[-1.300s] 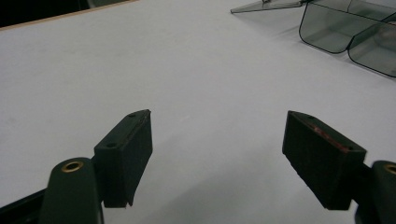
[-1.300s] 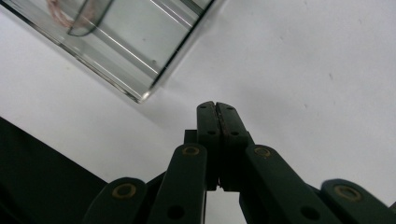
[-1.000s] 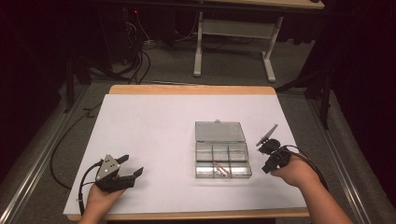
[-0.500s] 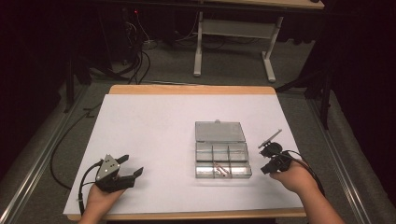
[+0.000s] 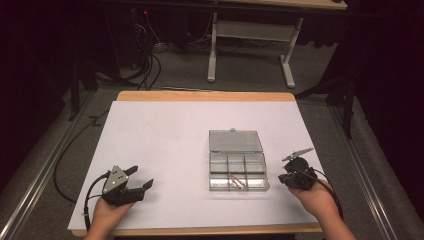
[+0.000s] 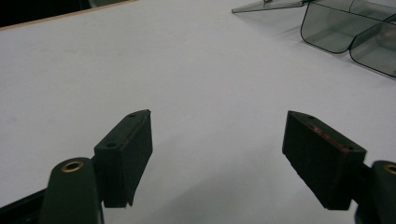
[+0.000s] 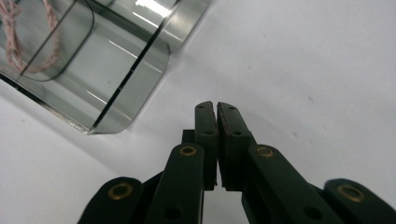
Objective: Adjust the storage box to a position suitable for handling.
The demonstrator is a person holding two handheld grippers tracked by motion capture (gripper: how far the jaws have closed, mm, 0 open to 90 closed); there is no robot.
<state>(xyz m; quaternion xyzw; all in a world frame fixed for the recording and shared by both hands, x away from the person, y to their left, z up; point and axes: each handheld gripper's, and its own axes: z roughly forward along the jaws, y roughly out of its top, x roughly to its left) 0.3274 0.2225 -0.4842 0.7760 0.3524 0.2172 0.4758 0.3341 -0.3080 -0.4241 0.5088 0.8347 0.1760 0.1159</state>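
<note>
A clear plastic compartment box (image 5: 237, 171) lies open right of the table's middle, its lid (image 5: 235, 141) flat behind it. A pinkish twisted cord (image 5: 239, 181) rests in a front compartment, also visible as the cord (image 7: 14, 39) in the right gripper view. My right gripper (image 5: 285, 178) sits just right of the box's front corner (image 7: 109, 116), its jaws pressed together with nothing between them (image 7: 217, 109). My left gripper (image 5: 140, 178) rests near the front left of the table, jaws wide apart over bare white surface (image 6: 217, 140). The box (image 6: 348, 28) shows far off in the left gripper view.
The white table top (image 5: 165, 135) has a wooden edge (image 5: 205, 96) at the back. Beyond it stand a metal table frame (image 5: 250, 47) and cables (image 5: 145, 55) on the dark floor. A rail (image 5: 35, 185) runs along the left side.
My right gripper has drawn back toward the front edge and turned leftward to the box corner. The left gripper has stayed still.
</note>
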